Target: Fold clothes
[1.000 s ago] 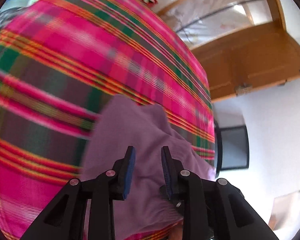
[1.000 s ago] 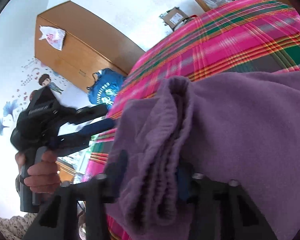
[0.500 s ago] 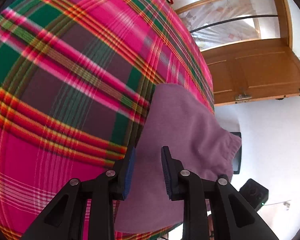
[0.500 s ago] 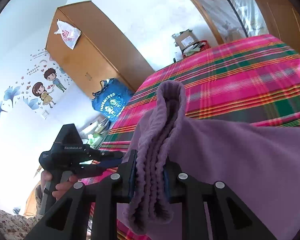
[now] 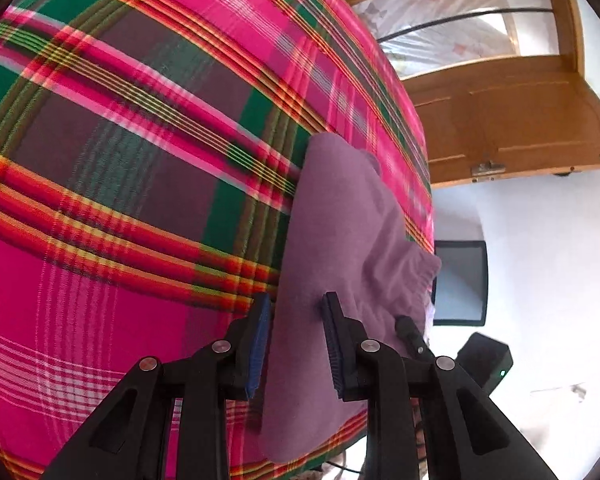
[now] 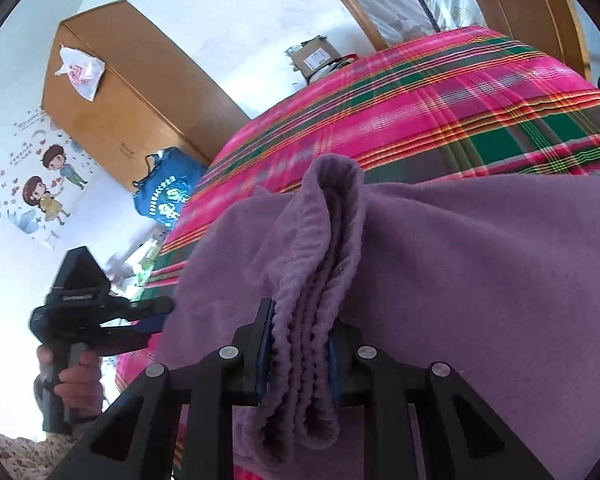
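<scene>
Both grippers are at the purple garment (image 6: 480,280) on the bed (image 5: 140,160): right gripper (image 6: 300,344) jaws are clamped on its bunched waistband, left gripper (image 5: 296,340) jaws are held part-open astride its edge.

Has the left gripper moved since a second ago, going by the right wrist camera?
Yes. The left gripper has sunk in the picture, farther below the blue bag by the wardrobe.

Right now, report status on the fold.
Right gripper clamped on bunched elastic edge of the purple fleece garment. Left gripper jaws apart over its other edge, not pinching. Garment on pink plaid bedspread. Nothing in the way.
</scene>
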Available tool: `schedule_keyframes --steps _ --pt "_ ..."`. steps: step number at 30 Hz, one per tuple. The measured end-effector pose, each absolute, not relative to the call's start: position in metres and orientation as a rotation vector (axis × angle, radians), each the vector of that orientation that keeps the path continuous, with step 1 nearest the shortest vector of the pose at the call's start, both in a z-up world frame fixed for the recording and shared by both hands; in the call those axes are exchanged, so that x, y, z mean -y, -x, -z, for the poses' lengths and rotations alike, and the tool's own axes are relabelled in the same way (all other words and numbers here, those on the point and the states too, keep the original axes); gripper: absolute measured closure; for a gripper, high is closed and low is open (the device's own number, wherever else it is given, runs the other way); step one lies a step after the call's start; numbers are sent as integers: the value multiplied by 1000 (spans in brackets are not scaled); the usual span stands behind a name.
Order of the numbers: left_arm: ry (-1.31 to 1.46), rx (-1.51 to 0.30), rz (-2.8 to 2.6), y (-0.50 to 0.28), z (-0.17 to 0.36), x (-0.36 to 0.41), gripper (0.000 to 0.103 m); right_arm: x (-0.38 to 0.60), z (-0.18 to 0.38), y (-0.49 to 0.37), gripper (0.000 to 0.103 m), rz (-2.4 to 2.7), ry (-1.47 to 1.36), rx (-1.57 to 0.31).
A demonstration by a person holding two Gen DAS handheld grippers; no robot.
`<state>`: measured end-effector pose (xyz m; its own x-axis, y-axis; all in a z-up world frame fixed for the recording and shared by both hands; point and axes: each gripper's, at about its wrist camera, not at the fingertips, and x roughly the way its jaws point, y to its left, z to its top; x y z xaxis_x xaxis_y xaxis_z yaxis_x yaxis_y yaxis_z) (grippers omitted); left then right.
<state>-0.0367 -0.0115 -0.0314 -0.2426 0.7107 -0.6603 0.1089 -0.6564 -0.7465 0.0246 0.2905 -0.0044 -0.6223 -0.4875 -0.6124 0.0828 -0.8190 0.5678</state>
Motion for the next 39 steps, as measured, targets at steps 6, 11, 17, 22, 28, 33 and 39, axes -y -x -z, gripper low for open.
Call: schedule_keyframes --steps 6,11,17,22,28,33,39 --pt "1628 964 -1938 36 33 4 75 -289 -1 -26 79 2498 -1114 662" --pt "1626 915 -1975 28 30 4 75 -288 -9 -23 80 2482 -1085 697" --pt "1652 921 -1943 23 40 4 75 -290 -9 -25 79 2503 -1088 700" --pt "1651 920 -1945 21 40 3 75 -286 -1 -25 75 2546 -1162 659" --pt "1652 896 -1951 20 39 0 75 -281 -25 -56 63 2671 -1019 536" --pt "1651 861 -1962 21 36 -3 75 -255 -44 -90 62 2560 -860 415" --pt "1646 832 -1978 21 35 -7 75 -180 -18 -103 56 2266 -966 201"
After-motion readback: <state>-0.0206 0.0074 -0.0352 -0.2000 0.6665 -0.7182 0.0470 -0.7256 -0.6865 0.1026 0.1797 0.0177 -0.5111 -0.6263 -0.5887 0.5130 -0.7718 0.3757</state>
